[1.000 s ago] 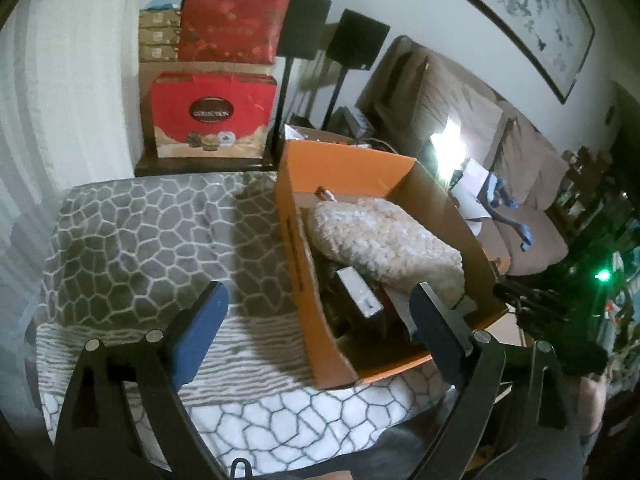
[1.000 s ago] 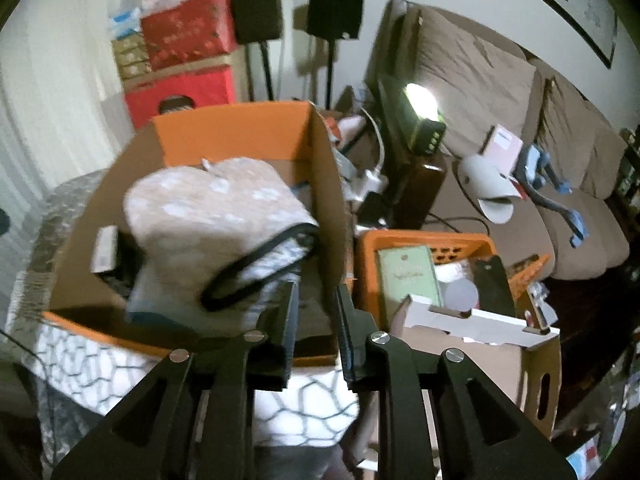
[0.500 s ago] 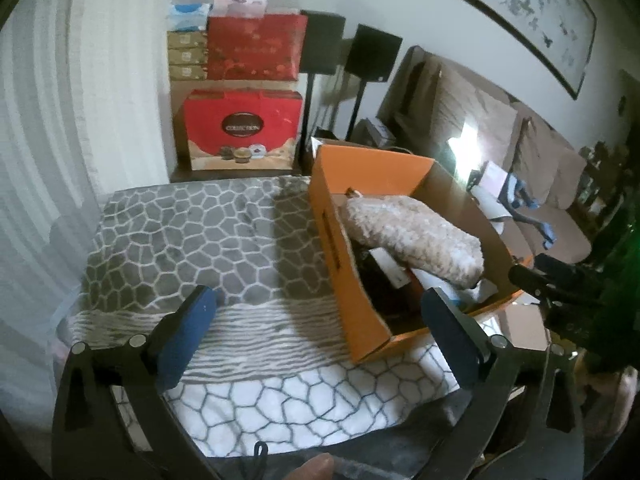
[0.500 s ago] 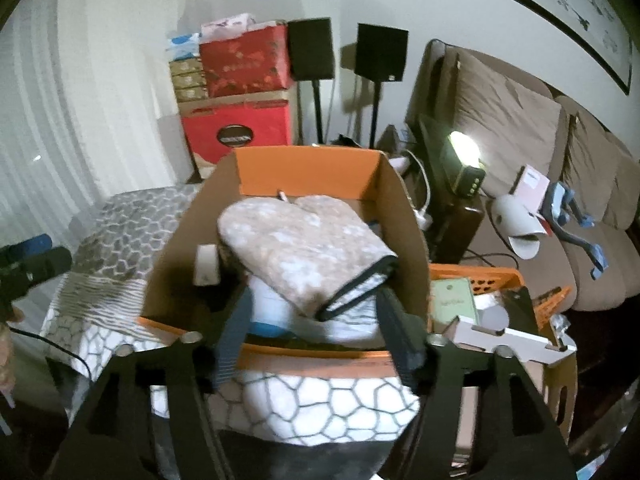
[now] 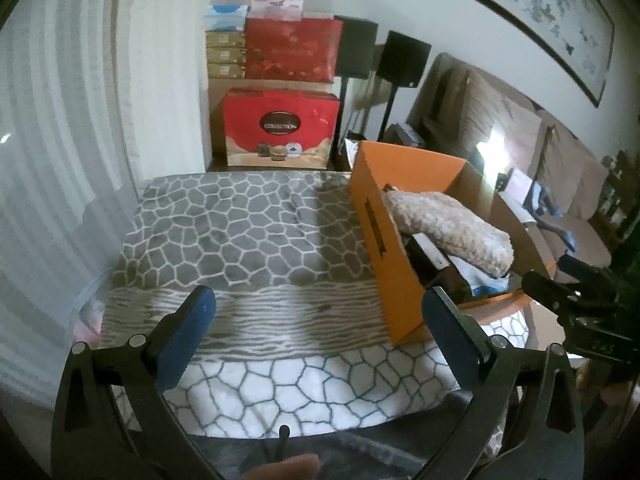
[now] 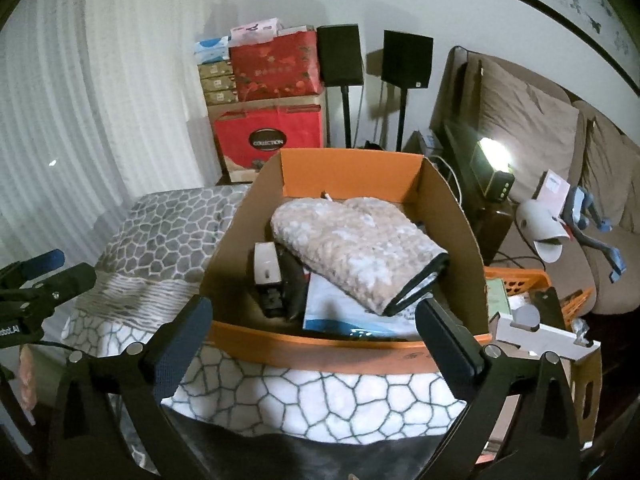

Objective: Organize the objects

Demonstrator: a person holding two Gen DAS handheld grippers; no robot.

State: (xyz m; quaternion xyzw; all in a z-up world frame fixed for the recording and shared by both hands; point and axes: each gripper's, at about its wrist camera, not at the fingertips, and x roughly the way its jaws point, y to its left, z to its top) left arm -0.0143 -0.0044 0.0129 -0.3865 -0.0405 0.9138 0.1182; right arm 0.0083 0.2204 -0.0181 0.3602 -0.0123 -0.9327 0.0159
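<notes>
- The right tool [image 6: 314,334] stood released, its jaws having just been opening wide, with nothing gripped between the dark-blue pads; only the near rim of the box showed through the gap.
- The left tool [image 5: 318,330] was likewise released and empty, spread above the grey-and-white cobble-patterned cloth [image 5: 248,232] covering the bench.
- The open orange cardboard box [image 6: 340,350] sat on that cloth straight ahead of the right tool and just beyond its tips; from the left tool it lay ahead and off to the right, near that tool's right finger.
- Inside, a beige fleecy oven mitt with a black-trimmed cuff [image 6: 360,248] lay on top of the contents. Its long axis ran from the far left of the box down toward the near right, cuff end nearest the right tool and close to its right finger.
- Beneath and left of the mitt lay a white-and-black boxy item [image 6: 266,268] and a white-and-blue flat packet [image 6: 340,312]; what they are was too dim to say.
- The right tool appeared the nearer one to the mitt and squarely lined up with the box, so any further handling there would probably fall to it; the left tool faced mostly bare cloth.
- With the mitt in the box, that placing seemed finished.
</notes>
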